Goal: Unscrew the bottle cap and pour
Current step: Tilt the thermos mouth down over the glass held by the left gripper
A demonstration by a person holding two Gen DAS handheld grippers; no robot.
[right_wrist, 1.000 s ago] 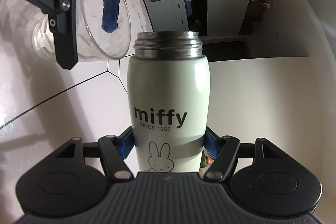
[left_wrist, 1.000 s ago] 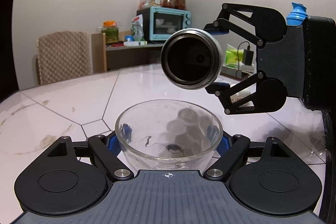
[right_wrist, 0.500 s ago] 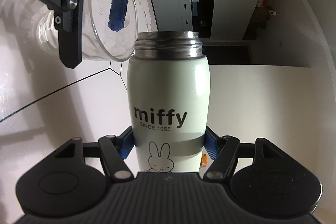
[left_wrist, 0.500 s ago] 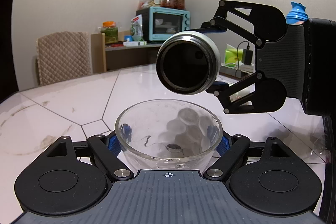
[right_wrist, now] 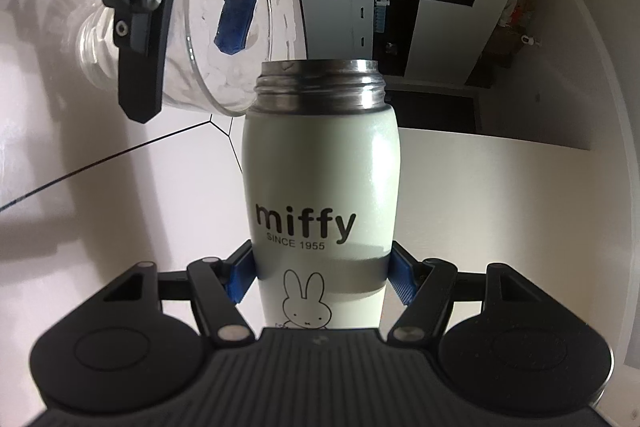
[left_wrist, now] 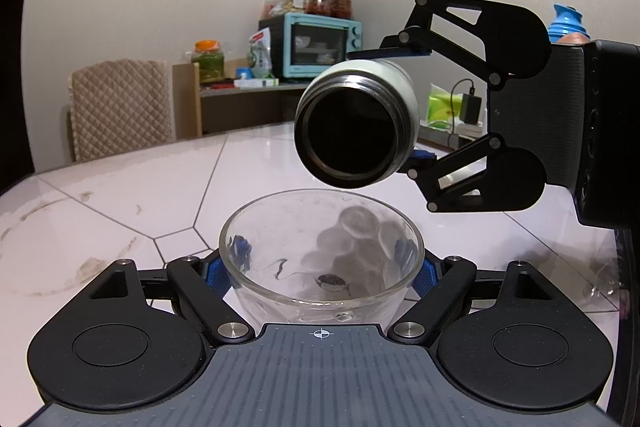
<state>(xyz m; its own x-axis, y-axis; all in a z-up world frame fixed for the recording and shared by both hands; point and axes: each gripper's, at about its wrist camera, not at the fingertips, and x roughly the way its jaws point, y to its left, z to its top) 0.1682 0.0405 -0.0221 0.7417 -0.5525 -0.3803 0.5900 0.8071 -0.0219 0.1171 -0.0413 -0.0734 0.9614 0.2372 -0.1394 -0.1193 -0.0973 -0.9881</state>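
My left gripper (left_wrist: 322, 263) is shut on a clear glass cup (left_wrist: 320, 267) and holds it upright above the white table. My right gripper (right_wrist: 320, 273) is shut on a pale green "miffy" bottle (right_wrist: 322, 195) with a steel threaded neck and no cap. In the left wrist view the bottle (left_wrist: 356, 123) lies tipped on its side, its dark open mouth just above the cup's far rim. In the right wrist view the cup (right_wrist: 224, 27) sits at the bottle's mouth, upper left. No liquid shows. The cap is not in view.
The white tiled table (left_wrist: 160, 195) has dark seams and faint stains. Behind it are a quilted chair (left_wrist: 120, 107), a shelf with a teal toaster oven (left_wrist: 316, 43) and jars, and a charger (left_wrist: 468, 107) with a green pack at the right.
The bottle has moved closer to the cup and tipped further, its mouth now just over the cup's rim. The left gripper and cup have stayed in place.
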